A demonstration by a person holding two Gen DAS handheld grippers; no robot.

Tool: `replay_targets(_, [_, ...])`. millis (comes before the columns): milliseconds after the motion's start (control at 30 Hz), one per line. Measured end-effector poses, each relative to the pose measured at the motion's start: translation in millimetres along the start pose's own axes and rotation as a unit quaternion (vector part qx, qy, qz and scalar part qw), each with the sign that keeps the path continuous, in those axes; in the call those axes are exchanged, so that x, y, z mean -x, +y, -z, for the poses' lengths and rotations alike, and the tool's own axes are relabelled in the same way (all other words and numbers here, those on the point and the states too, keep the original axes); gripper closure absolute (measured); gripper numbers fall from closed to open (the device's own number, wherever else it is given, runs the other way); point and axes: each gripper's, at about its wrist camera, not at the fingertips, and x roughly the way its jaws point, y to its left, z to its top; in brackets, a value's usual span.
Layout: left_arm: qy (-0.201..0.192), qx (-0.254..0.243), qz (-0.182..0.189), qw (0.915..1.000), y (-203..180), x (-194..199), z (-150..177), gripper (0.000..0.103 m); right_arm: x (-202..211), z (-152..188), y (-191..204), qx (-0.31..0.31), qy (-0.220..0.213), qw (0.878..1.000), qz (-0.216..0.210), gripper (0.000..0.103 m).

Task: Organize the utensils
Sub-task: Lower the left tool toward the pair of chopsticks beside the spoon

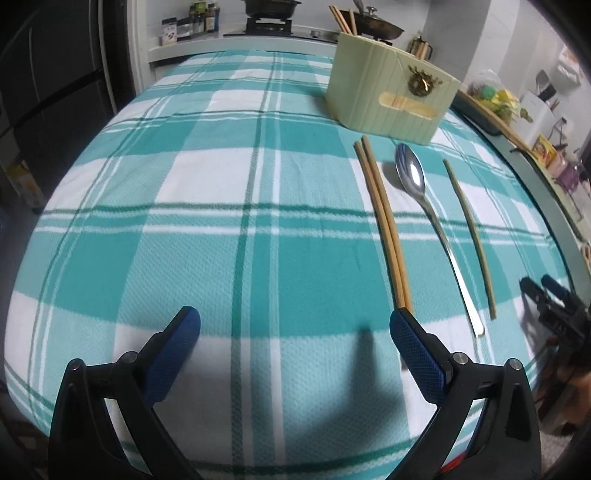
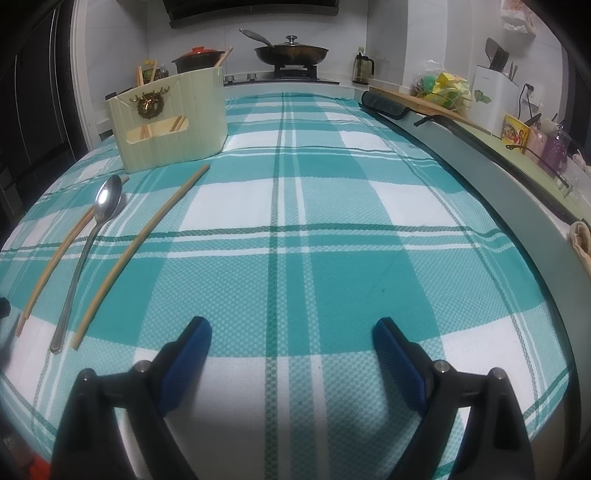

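On the teal checked tablecloth (image 1: pixel 221 221), a shiny metal spoon (image 1: pixel 424 199) lies between wooden chopsticks (image 1: pixel 384 221); the left gripper (image 1: pixel 295 325) and right gripper (image 2: pixel 291 332) hold nothing, fingers wide.

Near ends of the paired chopsticks (image 1: pixel 384 225) hidden behind the left gripper's (image 1: pixel 295 328) right finger (image 1: pixel 417 354) in the left wrist view; in the right wrist view, partly masked by the spoon (image 2: pixel 88 236) and blurred toward the left edge; chopsticks (image 2: pixel 176 124) inside the cream holder (image 2: pixel 192 122) visible only through its front slot and above the rim, count unclear; right gripper (image 1: pixel 554 306) a dark, blurred shape cut off at the right edge of the left wrist view, jaw spacing unreadable there; labels on the far counter jars (image 1: pixel 188 22) too small to read.
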Motion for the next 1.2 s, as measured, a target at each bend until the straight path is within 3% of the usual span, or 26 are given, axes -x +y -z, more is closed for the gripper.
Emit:
replay_targets(333, [0.010, -0.063, -0.018, 0.9978, -31, -28, -52, 0.001, 0, 1, -1, 0.000, 0.000, 1.000, 0.000, 0.010])
replay_targets(633, [0.027, -0.036, -0.018, 0.9988, -35, -51, -70, 0.001, 0, 1, -1, -0.001, -0.006, 1.000, 0.000, 0.010])
replay_targets(1200, [0.050, -0.033, -0.040, 0.9974, -32, -77, -76, 0.001, 0, 2, 1, -0.001, -0.009, 1.000, 0.000, 0.010])
